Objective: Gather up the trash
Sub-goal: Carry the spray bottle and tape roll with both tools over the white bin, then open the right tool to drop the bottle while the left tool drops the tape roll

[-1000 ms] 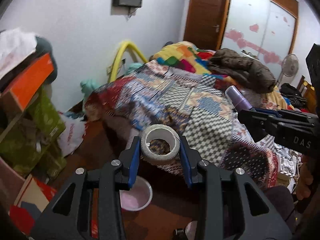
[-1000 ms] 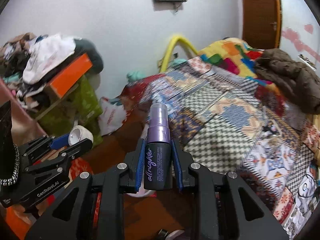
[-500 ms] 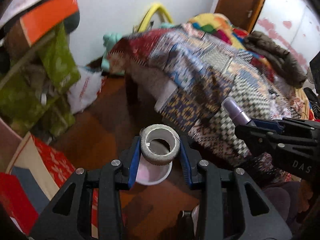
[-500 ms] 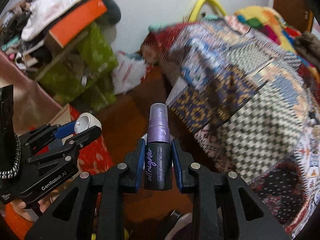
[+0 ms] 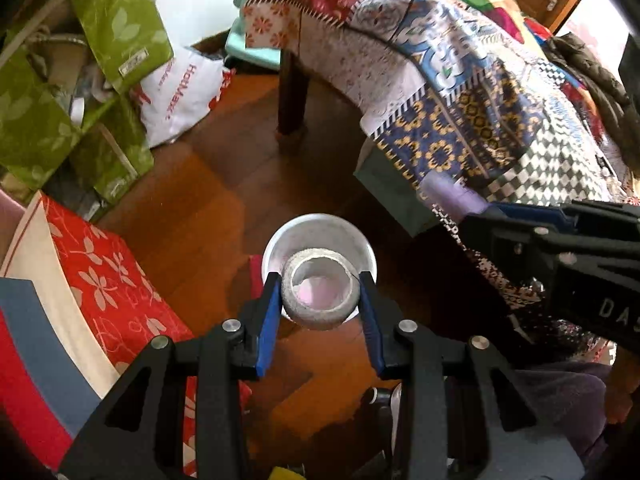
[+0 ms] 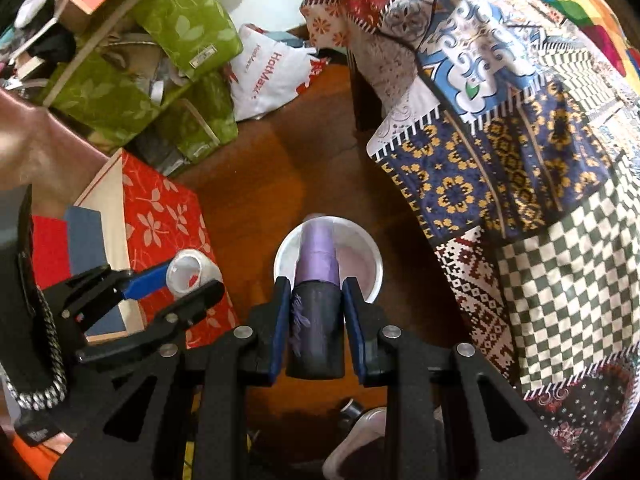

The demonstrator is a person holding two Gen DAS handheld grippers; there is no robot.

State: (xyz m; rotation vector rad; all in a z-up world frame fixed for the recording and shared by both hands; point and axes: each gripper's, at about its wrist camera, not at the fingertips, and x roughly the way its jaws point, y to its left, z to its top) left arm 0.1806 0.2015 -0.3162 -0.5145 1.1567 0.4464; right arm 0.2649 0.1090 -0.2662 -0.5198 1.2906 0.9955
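A grey-white tape roll (image 5: 318, 314) sits between the blue pads of my left gripper (image 5: 319, 292), which is shut on it and points steeply down. Right below the roll stands a small white bin (image 5: 320, 220) on the wooden floor. My right gripper (image 6: 316, 284) has a dark spray bottle (image 6: 316, 320) with a lilac cap between its pads, hanging over the same bin (image 6: 362, 244); its jaws are opening, and the bottle looks blurred while the pads still touch it. From the right wrist, the left gripper (image 6: 192, 276) with its tape roll (image 6: 188, 270) appears at left.
A red floral box (image 5: 112, 280) lies left of the bin, with green bags (image 5: 120, 20) and a white plastic bag (image 5: 180, 92) behind it. A bed under a patchwork quilt (image 5: 460, 80) fills the right; its dark leg (image 5: 292, 92) stands beyond the bin.
Both grippers have dropped and tipped from looking across the bed to pointing down at the floor. The white bin has come under both the tape roll and the bottle.
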